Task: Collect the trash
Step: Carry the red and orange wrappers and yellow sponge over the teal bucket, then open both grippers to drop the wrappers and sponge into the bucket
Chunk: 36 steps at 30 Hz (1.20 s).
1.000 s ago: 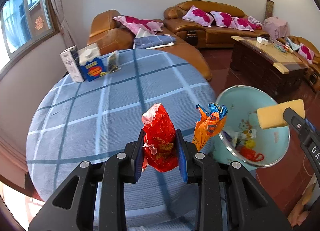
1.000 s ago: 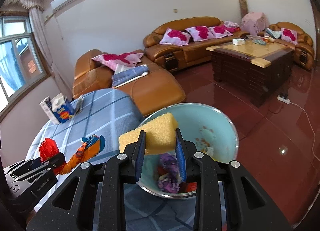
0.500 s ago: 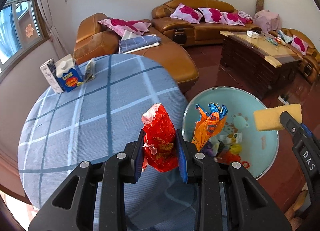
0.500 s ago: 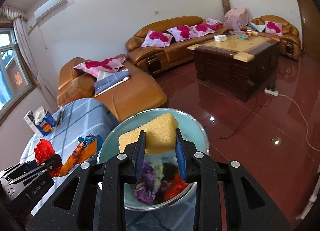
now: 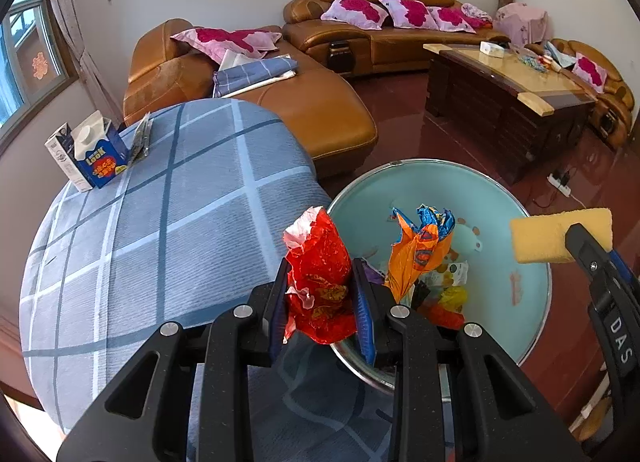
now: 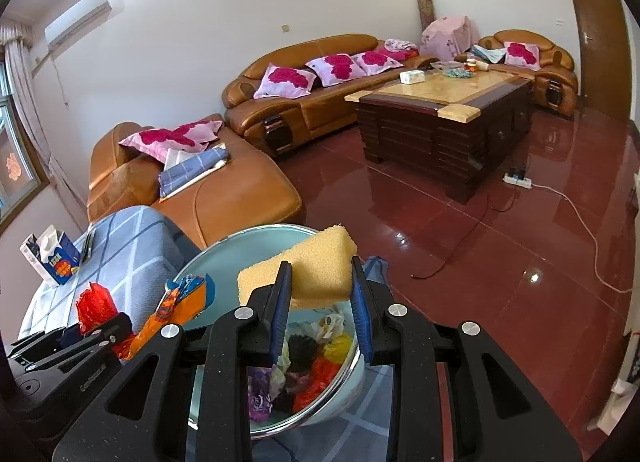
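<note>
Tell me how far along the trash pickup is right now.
Done: several wrappers already lie in the bin. In hand: the left gripper is shut on a red wrapper and an orange one, and the right gripper on a yellow sponge, both at the bin. Left: dropping these, then maybe the cartons on the table.
</note>
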Motion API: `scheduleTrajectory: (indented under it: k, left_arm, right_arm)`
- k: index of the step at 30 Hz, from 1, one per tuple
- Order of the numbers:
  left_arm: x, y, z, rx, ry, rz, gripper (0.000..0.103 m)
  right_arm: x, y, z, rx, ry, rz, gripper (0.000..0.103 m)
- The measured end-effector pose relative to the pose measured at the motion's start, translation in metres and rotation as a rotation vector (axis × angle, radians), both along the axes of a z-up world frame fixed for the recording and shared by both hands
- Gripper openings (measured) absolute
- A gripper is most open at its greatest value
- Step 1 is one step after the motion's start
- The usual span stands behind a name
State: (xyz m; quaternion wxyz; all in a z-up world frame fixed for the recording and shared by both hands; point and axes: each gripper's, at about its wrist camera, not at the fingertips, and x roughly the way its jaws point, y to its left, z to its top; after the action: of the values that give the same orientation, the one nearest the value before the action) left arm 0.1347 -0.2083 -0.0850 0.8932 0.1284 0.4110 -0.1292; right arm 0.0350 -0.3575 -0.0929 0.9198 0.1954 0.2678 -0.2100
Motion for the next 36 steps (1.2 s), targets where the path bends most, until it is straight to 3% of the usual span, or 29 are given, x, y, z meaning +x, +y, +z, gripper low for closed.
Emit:
scheduleTrajectory:
  k: [8, 14, 17, 22, 27, 36]
  left_arm:
    - [0.011, -0.016, -0.012, 0.033, 0.016, 0.009, 0.029]
    - [0.014, -0.024, -0.016, 0.042, 0.022, 0.001, 0.036]
    - [0.014, -0.024, -0.016, 0.037, 0.026, -0.003, 0.040]
    - [0.010, -0.020, -0.011, 0.026, 0.001, -0.009, 0.060]
    - [0.009, -0.013, -0.004, 0.007, -0.008, 0.001, 0.071]
    - [0.006, 0.010, 0.002, -0.015, -0.006, 0.025, 0.073]
  right_arm:
    - [0.004, -0.006, -0.007, 0.015, 0.019, -0.013, 0.029]
    - [0.006, -0.009, -0.009, 0.027, 0.026, -0.020, 0.029]
    - [0.005, -0.011, -0.010, 0.031, 0.027, -0.027, 0.029]
    - [0.005, -0.012, -0.009, 0.033, 0.026, -0.029, 0.030]
    - [0.005, -0.011, -0.008, 0.030, 0.025, -0.027, 0.030]
    - [0.011, -0.005, -0.008, 0.026, 0.026, -0.001, 0.030]
